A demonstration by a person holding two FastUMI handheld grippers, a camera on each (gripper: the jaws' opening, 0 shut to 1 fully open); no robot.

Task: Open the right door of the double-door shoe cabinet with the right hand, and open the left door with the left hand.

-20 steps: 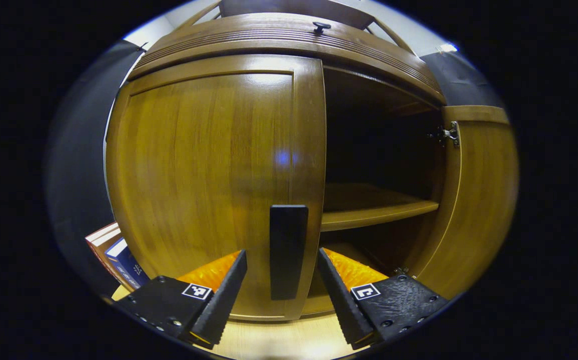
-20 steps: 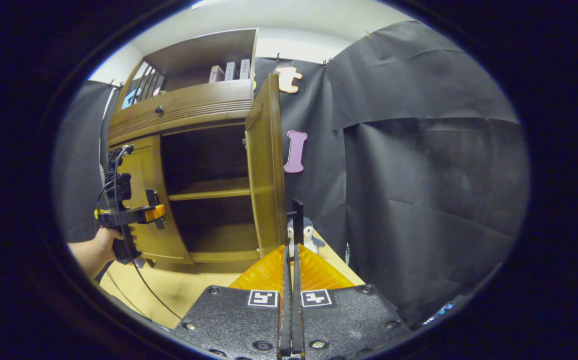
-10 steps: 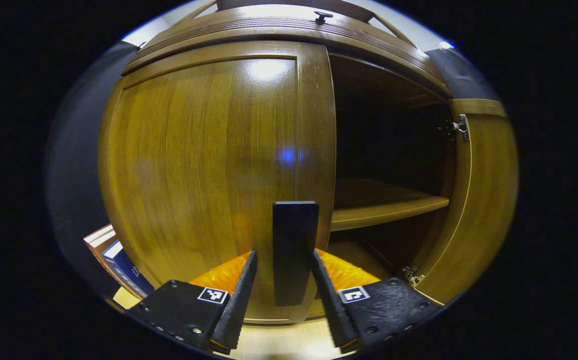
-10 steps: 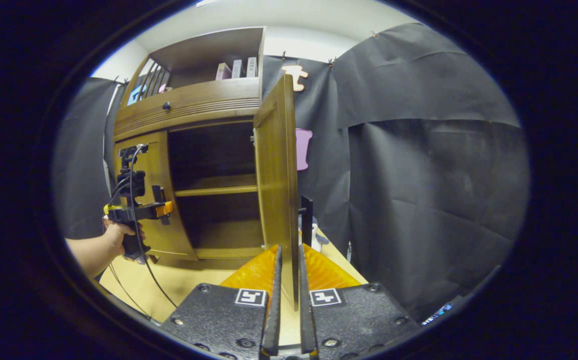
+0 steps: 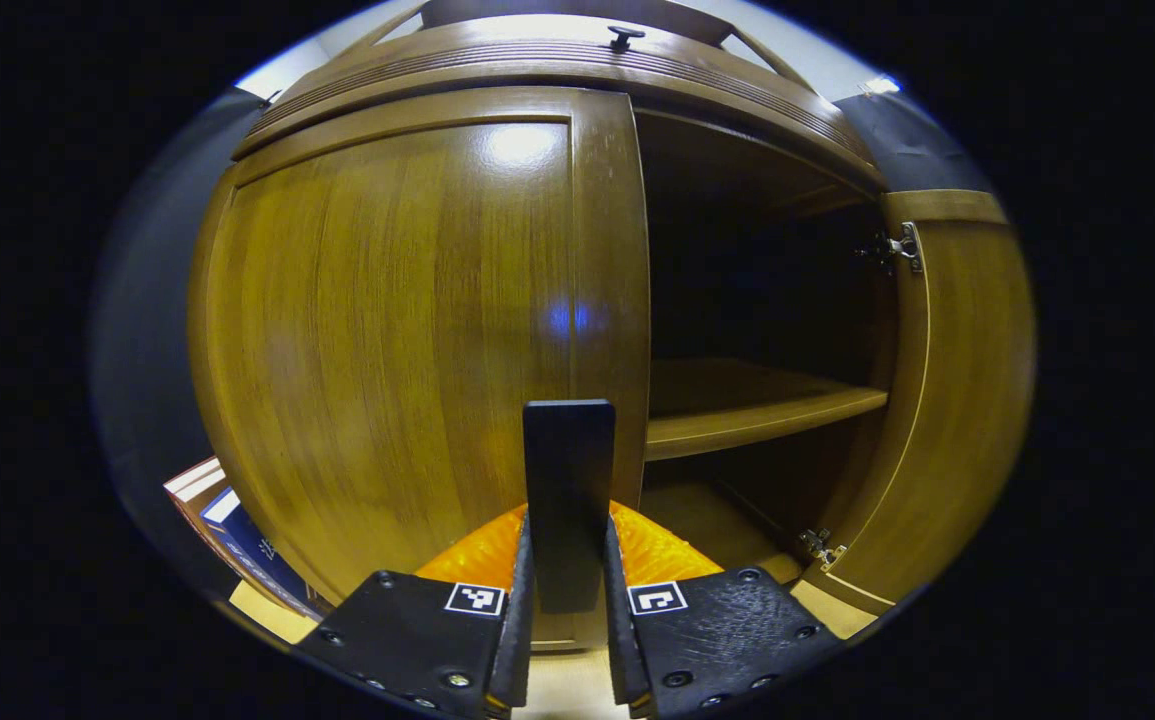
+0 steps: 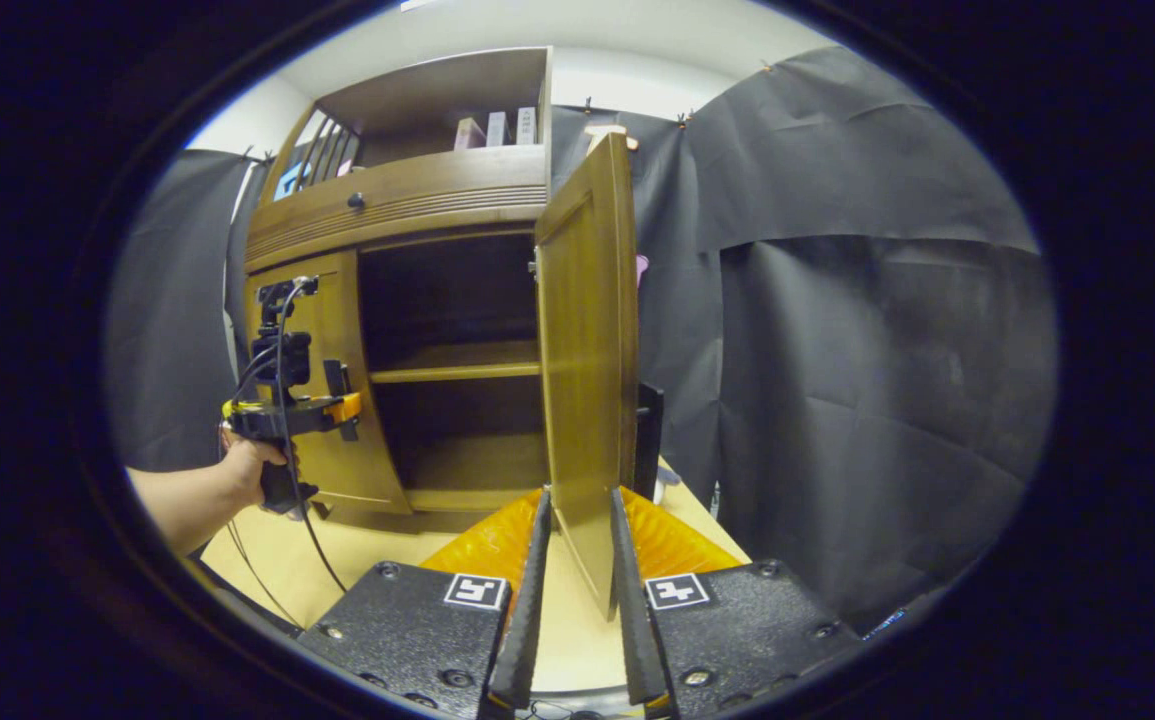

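In the left gripper view, the left gripper (image 5: 565, 640) has its jaws closed on the flat black bar handle (image 5: 567, 500) that stands upright at the free edge of the brown wooden left door (image 5: 387, 330). That door lies flush with the front of the brown wooden shoe cabinet (image 5: 577, 70), its vertical edge running straight up from the jaws. To the right of the jaws the cabinet's inside is dark and open, with a wooden shelf (image 5: 747, 420) crossing it.

In the right gripper view, the right gripper (image 6: 577, 620) has its jaws apart, one on each side of the bottom free edge of the brown wooden right door (image 6: 587, 350); whether they touch it I cannot tell. This door stands swung out edge-on above the jaws, over the pale tabletop (image 6: 377, 545). Far left of these jaws a hand (image 6: 252, 465) holds the left gripper against the left door.
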